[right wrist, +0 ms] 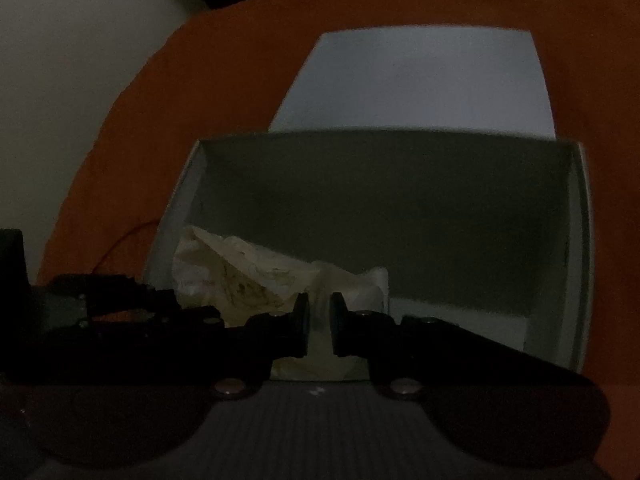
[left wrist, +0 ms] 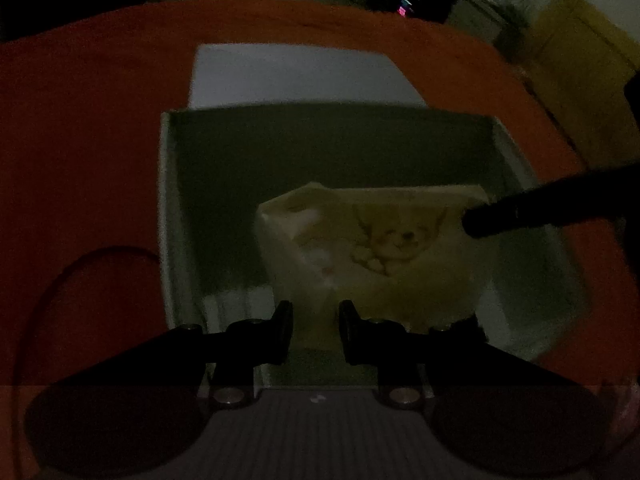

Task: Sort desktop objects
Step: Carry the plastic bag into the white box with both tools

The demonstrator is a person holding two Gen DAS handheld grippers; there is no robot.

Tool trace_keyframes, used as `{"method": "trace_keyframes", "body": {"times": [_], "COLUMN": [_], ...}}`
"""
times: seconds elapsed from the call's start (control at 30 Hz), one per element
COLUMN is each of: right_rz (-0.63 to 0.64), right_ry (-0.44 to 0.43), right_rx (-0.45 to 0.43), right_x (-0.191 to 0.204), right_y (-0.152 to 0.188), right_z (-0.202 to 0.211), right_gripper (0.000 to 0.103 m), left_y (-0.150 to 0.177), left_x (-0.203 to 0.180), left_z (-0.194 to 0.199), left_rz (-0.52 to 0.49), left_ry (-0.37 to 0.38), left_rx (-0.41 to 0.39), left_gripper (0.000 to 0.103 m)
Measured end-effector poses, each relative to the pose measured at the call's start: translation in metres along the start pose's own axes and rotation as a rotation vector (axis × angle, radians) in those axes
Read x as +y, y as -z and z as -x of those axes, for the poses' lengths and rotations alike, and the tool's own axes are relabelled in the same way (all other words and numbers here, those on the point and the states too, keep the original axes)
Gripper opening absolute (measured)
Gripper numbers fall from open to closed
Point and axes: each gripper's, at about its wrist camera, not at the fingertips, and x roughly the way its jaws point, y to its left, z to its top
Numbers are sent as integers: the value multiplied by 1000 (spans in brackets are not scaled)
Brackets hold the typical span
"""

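Dim light here, but the picture is readable. Both grippers are down over the open white box (left wrist: 168,216), which sits on the orange-covered counter (left wrist: 80,140) with its lid (left wrist: 296,76) lying flat just behind it. The left gripper (left wrist: 316,332) has its fingers closed on the near edge of a cream bag (left wrist: 372,248) printed with a little puppy, and the right gripper (right wrist: 319,326) is pinching the same bag from the other end, its fingers clamped on a fold of the thin material. In the left view the right gripper's dark finger shows at the bag's far corner. The bag hangs crumpled between them, inside the box's walls, toward the near side; whether it touches the floor of the box I cannot tell. By my reading, this item is nearly stowed: letting go is what remains, then perhaps the lid. No other loose objects show on the counter.
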Motion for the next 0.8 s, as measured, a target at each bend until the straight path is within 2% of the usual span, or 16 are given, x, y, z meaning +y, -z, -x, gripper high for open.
{"method": "trace_keyframes", "body": {"times": [0.17, 0.43, 0.6, 0.8], "right_rz": [95, 154, 160, 149], "right_ry": [36, 43, 47, 45], "right_rx": [10, 86, 113, 115], "right_x": [1, 4, 3, 3], "right_y": [12, 26, 38, 34], "right_z": [-8, -28, -32, -29], "right_gripper": [12, 12, 12, 13], "left_y": [6, 20, 26, 28], "left_x": [-4, -5, -9, -11], "left_z": [-11, -25, -25, -24], "left_rz": [-42, -70, -75, -83], "left_ry": [1, 2, 0, -4], "left_rx": [24, 103, 106, 100], "left_gripper": [21, 21, 21, 22]}}
